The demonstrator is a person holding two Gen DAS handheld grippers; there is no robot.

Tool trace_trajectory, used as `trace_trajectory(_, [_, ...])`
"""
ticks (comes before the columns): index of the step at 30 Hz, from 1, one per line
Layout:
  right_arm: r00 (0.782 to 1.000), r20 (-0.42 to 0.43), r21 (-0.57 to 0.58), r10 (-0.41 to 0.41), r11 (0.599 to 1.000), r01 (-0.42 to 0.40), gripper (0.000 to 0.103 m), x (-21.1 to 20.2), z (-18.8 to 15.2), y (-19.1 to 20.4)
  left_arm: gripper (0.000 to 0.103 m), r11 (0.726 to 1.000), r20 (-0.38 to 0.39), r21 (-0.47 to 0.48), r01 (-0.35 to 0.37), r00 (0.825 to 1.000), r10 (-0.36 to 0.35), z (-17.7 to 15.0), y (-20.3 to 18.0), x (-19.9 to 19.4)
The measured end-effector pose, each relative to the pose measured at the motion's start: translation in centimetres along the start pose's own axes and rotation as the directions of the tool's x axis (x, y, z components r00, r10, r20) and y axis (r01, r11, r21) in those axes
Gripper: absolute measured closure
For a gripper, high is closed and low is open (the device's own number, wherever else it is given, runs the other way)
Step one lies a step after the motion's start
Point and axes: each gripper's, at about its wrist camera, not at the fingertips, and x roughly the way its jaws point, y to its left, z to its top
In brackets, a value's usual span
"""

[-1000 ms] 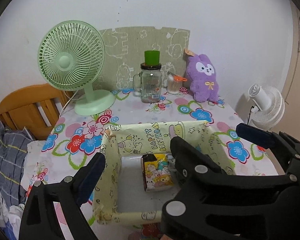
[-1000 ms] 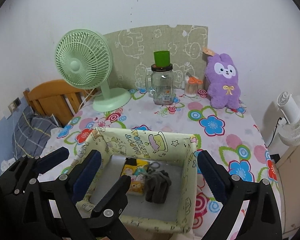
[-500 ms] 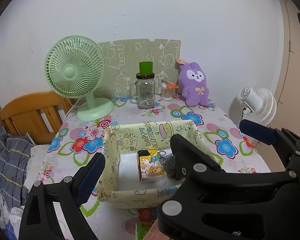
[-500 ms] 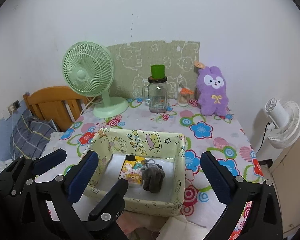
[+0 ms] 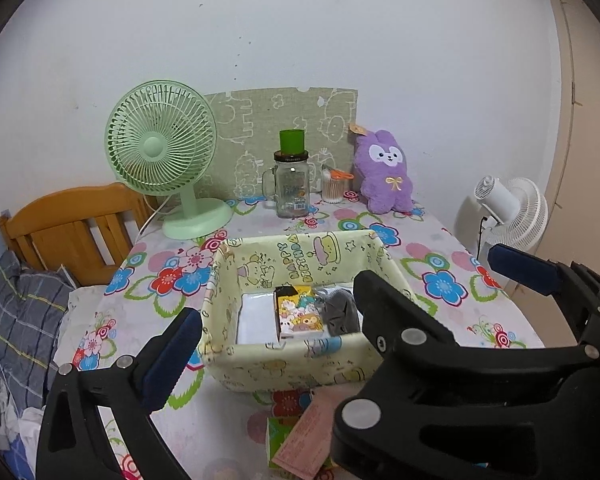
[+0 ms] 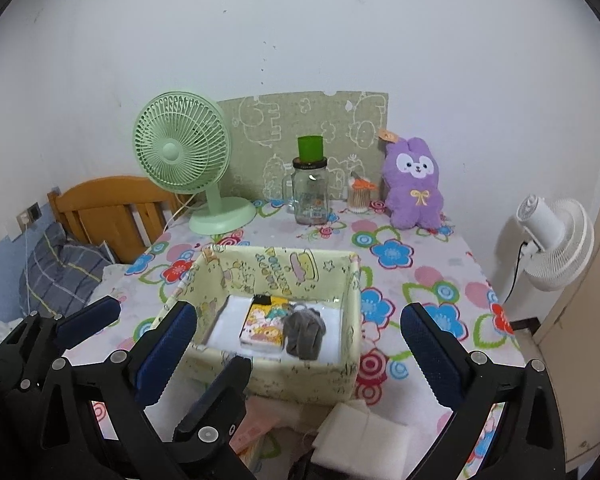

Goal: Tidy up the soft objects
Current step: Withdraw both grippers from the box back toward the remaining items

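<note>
- The fabric storage box [image 6: 300, 376] already holds a grey plush keychain [image 6: 304, 330] and a cartoon-printed packet [image 6: 262, 328], lying side by side on its floor.
- A folded white cloth [image 6: 360, 436] lies on the table just in front of the box, likely the next item; the purple bunny plush [image 6: 414, 184] sits upright at the back wall.
- Left gripper [image 5: 340, 276] and right gripper [image 6: 296, 314] both hang spread apart and empty, in front of the box.
</note>
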Motion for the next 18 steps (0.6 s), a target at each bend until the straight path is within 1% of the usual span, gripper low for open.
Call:
trace_trajectory(4, [0.999,0.026,-0.018,-0.019,1.000,0.019,0.000,-1.0,-0.8,0.1,0.000,1.000,0.011,0.003,-0.002,1.000,0.002,-0.8,-0.4,-0.7])
trace_trajectory(8, [0.999,0.025,-0.019,-0.048,0.999,0.048,0.000,-1.7,-1.3,0.2,0.000,1.000,0.016,-0.006,0.002,1.000,-0.002,-1.3,-0.6,-1.3])
trace_trajectory(18, [0.998,0.054,-0.015,-0.041,0.999,0.042,0.000,-3.5,-2.9,0.1,0.000,1.000,0.045,0.003,0.005,0.999,-0.005,-3.0,-1.3,-2.8])
